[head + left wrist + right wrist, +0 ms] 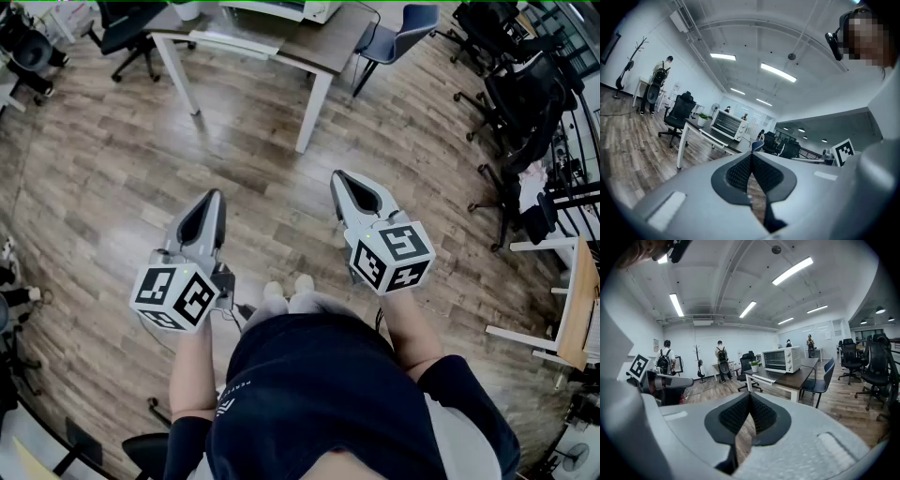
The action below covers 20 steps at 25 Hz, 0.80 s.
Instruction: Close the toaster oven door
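Both clenched, nothing between jaws: left gripper (pixel 217 197), right gripper (pixel 340 178). Held low and forward, probably approach carry only. Toaster oven (pixel 782 359) well ahead of both, on table (pixel 799 376). Door possibly open, too distant to confirm.

Both closed: left tongs (pixel 217 195), right tongs (pixel 338 176)

Wide open wood floor (pixel 141 169) at twelve o'clock, nothing between the left tool (pixel 217 195), the right tool (pixel 339 177) and the table (pixel 323 56). The toaster oven (pixel 782 359) sits up on it with its front facing bare floor, so that side is free to reach. A blue chair (pixel 398 33) is tucked against the table at one o'clock, and black office chairs (pixel 525 103) crowd two to three o'clock, so that side is tight.
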Each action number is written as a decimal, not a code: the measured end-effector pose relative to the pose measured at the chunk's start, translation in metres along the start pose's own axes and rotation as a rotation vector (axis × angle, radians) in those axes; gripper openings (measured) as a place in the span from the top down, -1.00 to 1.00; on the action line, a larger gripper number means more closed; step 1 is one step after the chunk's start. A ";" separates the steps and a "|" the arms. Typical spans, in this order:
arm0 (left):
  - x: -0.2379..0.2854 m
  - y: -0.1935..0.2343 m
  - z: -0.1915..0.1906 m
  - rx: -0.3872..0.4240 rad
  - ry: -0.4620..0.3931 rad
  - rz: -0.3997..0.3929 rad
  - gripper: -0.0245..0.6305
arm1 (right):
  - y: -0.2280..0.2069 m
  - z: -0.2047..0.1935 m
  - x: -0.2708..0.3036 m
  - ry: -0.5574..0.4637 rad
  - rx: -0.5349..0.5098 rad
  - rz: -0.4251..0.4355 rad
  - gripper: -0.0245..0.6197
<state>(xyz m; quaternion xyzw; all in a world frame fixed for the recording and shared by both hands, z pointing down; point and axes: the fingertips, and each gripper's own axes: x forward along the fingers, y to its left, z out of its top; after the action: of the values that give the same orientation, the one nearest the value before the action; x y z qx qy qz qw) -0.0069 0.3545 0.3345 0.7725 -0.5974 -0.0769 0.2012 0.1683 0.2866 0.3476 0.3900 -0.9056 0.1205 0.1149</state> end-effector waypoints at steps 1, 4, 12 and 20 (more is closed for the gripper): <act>-0.001 0.001 0.000 -0.001 -0.002 -0.001 0.88 | 0.002 0.000 0.001 0.000 0.000 0.003 0.92; -0.003 0.004 -0.004 -0.003 -0.001 -0.009 0.88 | 0.008 -0.003 0.002 0.002 0.008 0.011 0.92; -0.003 0.010 -0.017 -0.047 0.010 -0.050 0.88 | 0.014 -0.009 0.007 0.010 0.009 -0.019 0.91; -0.011 0.020 -0.021 -0.014 0.011 -0.060 0.88 | 0.032 -0.009 0.015 0.002 0.033 0.029 0.91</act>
<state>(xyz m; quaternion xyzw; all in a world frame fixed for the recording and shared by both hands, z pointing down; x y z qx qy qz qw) -0.0203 0.3656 0.3600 0.7892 -0.5721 -0.0830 0.2075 0.1360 0.3001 0.3571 0.3787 -0.9090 0.1372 0.1075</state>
